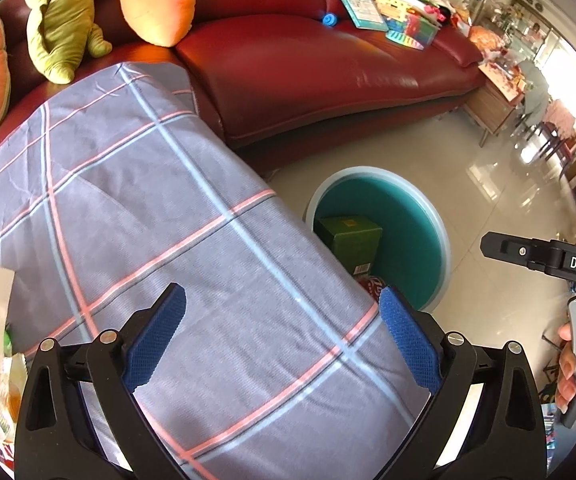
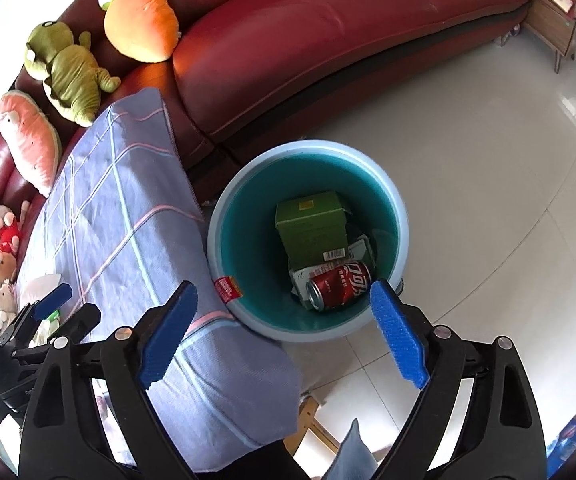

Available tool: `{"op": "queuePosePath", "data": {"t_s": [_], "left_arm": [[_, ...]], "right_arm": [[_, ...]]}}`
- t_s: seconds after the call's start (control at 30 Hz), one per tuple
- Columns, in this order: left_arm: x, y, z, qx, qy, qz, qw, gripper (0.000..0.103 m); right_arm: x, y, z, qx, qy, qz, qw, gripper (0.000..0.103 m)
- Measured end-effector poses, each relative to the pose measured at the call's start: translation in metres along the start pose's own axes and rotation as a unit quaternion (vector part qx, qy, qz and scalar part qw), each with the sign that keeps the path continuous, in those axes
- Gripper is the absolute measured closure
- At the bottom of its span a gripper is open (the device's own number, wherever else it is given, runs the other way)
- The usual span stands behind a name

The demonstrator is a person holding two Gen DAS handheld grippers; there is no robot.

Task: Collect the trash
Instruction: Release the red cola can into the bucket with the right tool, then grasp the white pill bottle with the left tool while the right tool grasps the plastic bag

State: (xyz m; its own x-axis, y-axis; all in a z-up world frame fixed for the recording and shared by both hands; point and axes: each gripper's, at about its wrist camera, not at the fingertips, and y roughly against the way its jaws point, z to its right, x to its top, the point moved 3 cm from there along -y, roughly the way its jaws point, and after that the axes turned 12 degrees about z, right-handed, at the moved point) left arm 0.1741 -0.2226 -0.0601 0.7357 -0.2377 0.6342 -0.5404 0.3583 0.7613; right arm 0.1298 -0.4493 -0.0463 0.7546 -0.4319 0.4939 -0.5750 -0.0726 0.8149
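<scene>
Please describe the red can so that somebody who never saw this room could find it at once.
Beside the red sofa a round teal bin stands on the pale floor. The red can lies on its side in it, in front of a green box. It is the only metal cylinder there, with white writing.

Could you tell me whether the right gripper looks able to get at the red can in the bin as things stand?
Probably yes: the right gripper is open and empty above the bin, and the red can lies on top, uncovered.
</scene>
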Motion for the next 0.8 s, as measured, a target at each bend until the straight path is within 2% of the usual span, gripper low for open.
{"op": "queuePosePath", "data": {"t_s": [0.47,0.8], "left_arm": [[-0.037,0.063,-0.056,0.019,0.037,0.021,0.9989,0.004],[-0.097,0.113,-0.121,0.056,0.067,0.022,0.996,0.004]], "right_arm": [[-0.037,0.024,-0.078,0.019,0.066,-0.008,0.998,0.018],[-0.093,0.028,-0.151,0.044,0.132,-0.041,0.989,0.018]]}}
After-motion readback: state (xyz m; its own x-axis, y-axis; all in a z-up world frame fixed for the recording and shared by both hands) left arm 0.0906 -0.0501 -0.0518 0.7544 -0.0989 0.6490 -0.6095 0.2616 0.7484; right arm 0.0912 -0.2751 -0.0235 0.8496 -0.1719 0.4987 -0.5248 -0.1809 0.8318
